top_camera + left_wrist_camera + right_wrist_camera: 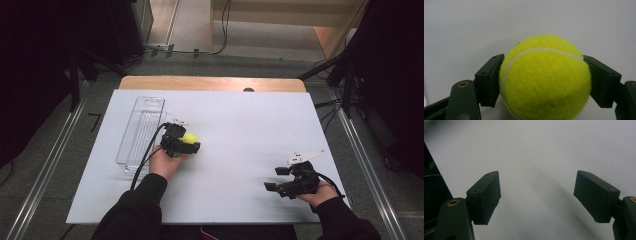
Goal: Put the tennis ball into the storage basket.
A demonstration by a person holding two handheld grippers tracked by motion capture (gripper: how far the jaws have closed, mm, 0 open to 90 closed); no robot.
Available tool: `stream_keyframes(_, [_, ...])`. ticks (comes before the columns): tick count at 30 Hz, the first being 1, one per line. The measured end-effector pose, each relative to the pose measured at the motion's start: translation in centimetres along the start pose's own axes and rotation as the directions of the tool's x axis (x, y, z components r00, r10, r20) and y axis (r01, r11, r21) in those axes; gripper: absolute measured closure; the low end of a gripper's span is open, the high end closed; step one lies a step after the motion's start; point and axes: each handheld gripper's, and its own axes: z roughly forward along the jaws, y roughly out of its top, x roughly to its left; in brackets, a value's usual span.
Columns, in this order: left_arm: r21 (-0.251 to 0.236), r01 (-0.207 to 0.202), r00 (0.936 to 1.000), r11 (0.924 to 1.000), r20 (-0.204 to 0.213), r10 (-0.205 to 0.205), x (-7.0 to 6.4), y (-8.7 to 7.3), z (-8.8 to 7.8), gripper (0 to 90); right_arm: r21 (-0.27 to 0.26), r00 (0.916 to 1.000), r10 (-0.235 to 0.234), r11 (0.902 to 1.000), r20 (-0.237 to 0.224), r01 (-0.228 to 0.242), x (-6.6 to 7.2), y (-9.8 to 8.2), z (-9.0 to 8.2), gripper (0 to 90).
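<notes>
A white table [235, 125] in a dim room. Near its centre, at nine o'clock, the left gripper [192, 145] clamps a yellow tennis ball [545, 77], one pad pressing each side. At four o'clock, the right gripper [274, 178] rests with jaws apart

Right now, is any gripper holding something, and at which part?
The left gripper holds the ball, its fingers pressing on the two opposite sides. The right gripper is open and holds nothing.

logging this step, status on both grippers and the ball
Left gripper shut on tennis ball, ball on white table. Right gripper open, empty. Clear tray beside ball, nothing blocking.
</notes>
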Motion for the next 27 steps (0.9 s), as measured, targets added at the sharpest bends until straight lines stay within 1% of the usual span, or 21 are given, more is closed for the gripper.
stream_keyframes(11, [-0.001,-0.007,0.9999,1.0000,-0.011,0.007,-0.14,0.01,-0.03,25.5,-0.001,1.0000,-0.002,1.0000,0.000,0.002,0.00,0.00,0.01,19.6])
stream_keyframes(15, [-0.003,0.000,1.0000,1.0000,-0.009,0.000,-0.12,0.06,-0.03,25.7,-0.002,1.0000,-0.002,1.0000,-0.001,0.002,0.00,0.01,0.01,19.7])
stream_keyframes(18, [0.000,0.005,1.0000,1.0000,0.005,-0.005,-0.07,0.14,-0.08,25.8,-0.001,1.0000,-0.003,1.0000,-0.001,0.003,-0.01,0.01,0.02,19.6])
stream_keyframes(23, [-0.009,-0.006,1.0000,0.9999,0.008,0.006,-0.32,0.27,-0.24,25.9,-0.001,1.0000,-0.002,1.0000,-0.001,0.002,0.00,0.01,0.02,19.7])
stream_keyframes(27, [-0.006,-0.009,0.9995,0.9999,0.029,0.009,-0.45,0.44,-0.53,25.9,-0.001,1.0000,-0.001,1.0000,-0.001,0.001,0.02,0.00,0.01,19.7])
